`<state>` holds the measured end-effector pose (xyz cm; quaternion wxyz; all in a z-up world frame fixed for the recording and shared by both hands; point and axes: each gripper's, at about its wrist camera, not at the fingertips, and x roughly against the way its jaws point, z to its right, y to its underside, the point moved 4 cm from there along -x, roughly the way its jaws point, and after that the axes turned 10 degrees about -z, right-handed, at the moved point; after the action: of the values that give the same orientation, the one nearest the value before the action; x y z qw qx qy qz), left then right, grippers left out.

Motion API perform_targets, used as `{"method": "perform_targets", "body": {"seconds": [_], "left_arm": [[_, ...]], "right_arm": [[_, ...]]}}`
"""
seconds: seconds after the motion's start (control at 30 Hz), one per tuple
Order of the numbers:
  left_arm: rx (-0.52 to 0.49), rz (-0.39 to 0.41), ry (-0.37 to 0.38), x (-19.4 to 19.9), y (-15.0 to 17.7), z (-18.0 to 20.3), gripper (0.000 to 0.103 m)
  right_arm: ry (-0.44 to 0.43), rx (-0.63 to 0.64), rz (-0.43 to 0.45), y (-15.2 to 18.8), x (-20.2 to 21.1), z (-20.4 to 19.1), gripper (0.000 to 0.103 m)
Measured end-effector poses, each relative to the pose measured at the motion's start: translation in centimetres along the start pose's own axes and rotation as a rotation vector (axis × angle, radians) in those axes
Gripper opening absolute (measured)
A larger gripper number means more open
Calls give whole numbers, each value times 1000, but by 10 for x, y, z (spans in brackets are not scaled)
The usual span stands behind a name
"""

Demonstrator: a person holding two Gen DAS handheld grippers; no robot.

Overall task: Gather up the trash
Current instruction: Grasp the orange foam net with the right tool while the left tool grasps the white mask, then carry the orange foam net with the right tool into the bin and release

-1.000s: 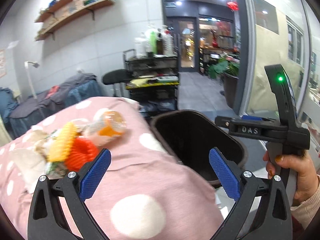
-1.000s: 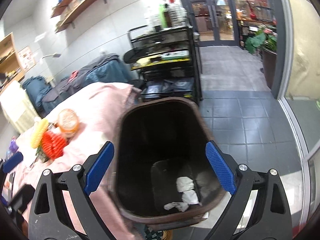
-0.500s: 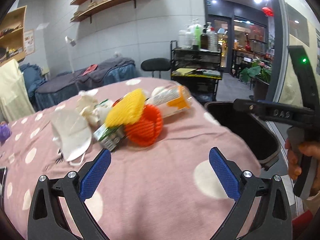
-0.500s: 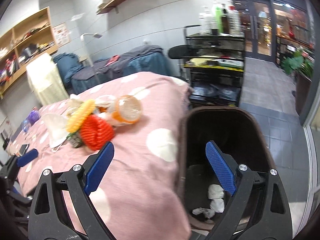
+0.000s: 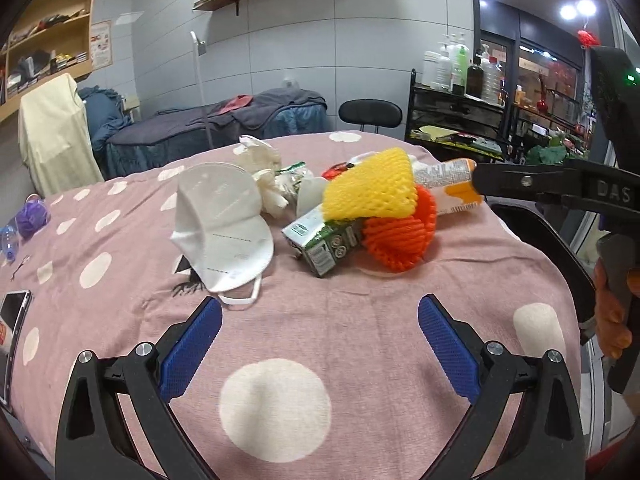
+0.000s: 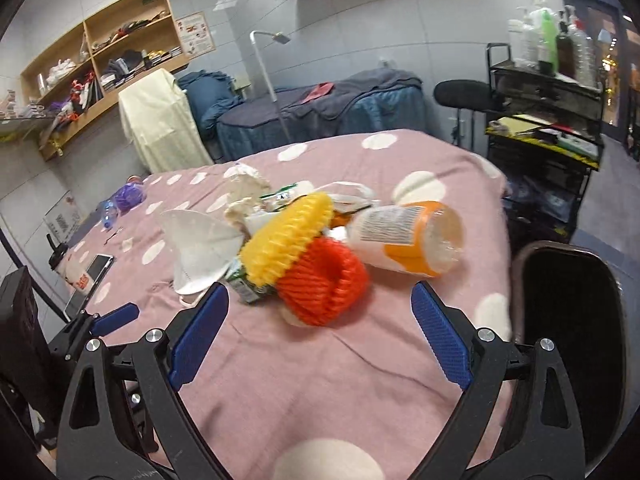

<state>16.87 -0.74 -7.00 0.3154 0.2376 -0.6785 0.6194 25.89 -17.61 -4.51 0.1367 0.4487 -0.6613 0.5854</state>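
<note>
On the pink spotted cover (image 5: 360, 344) lies a heap of trash: a white mask (image 5: 224, 232), a crumpled tissue (image 5: 264, 172), a green carton (image 5: 324, 240), a yellow foam net (image 5: 372, 188) resting on an orange foam net (image 5: 400, 236), and a bottle (image 6: 404, 240) on its side with an orange band. Beside the cover's right edge stands the dark bin (image 6: 572, 340), its mouth open and near the bottle. Left gripper (image 5: 316, 348) hovers over the cover short of the heap, blue pads spread wide and holding nothing. Right gripper (image 6: 320, 336) is likewise spread and empty, with the orange net just ahead between its pads. No item is gripped, so the step in hand appears to be the approach to a pick. The next move probably calls for advancing one gripper around a single piece, most readily the orange net or the bottle, closing on it gently, since foam and thin plastic yield, then carrying it over the bin's mouth for release.
</note>
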Motion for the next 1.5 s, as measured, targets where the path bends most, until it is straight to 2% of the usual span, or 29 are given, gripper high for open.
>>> {"method": "perform_targets", "body": {"seconds": [0.07,0.17,0.37,0.47,0.5,0.63,0.77,0.9,0.93,1.07,1.13,1.33,1.5], "left_arm": [[0,0,-4,0,0,-2,97],[0,-8,1,-3,1,-2,97],[3,-23,4,-10,-1,-7,97],[4,-29,-2,-12,-3,-13,97],[7,-31,-8,-14,-3,-16,97],[31,-44,-31,-20,-6,-33,97],[98,-42,-60,-26,-16,-61,95],[142,-48,-80,-39,-30,-80,83],[143,-62,-82,-46,-33,-83,77],[171,-131,-83,-73,-37,-93,63],[202,-161,-65,-81,-36,-99,44],[231,-145,-73,-71,-35,-104,11],[229,-117,-76,-59,-34,-101,5]], "right_arm": [[-27,7,-29,-10,-13,-8,80],[-55,13,-78,-23,-35,-19,77],[-5,21,-148,-37,-75,-29,66],[13,14,-170,-38,-89,-27,48],[13,15,-174,-38,-91,-26,37],[6,31,-142,-39,-88,-28,26],[-1,56,-101,-38,-70,-33,25],[16,96,-56,-37,-51,-39,25],[12,103,-53,-36,-48,-40,25],[1,103,-36,-31,-35,-38,25],[-5,100,-26,-29,-28,-35,25],[-33,61,-18,-24,-13,-18,25],[-65,31,-74,-17,-21,-8,28]]}}
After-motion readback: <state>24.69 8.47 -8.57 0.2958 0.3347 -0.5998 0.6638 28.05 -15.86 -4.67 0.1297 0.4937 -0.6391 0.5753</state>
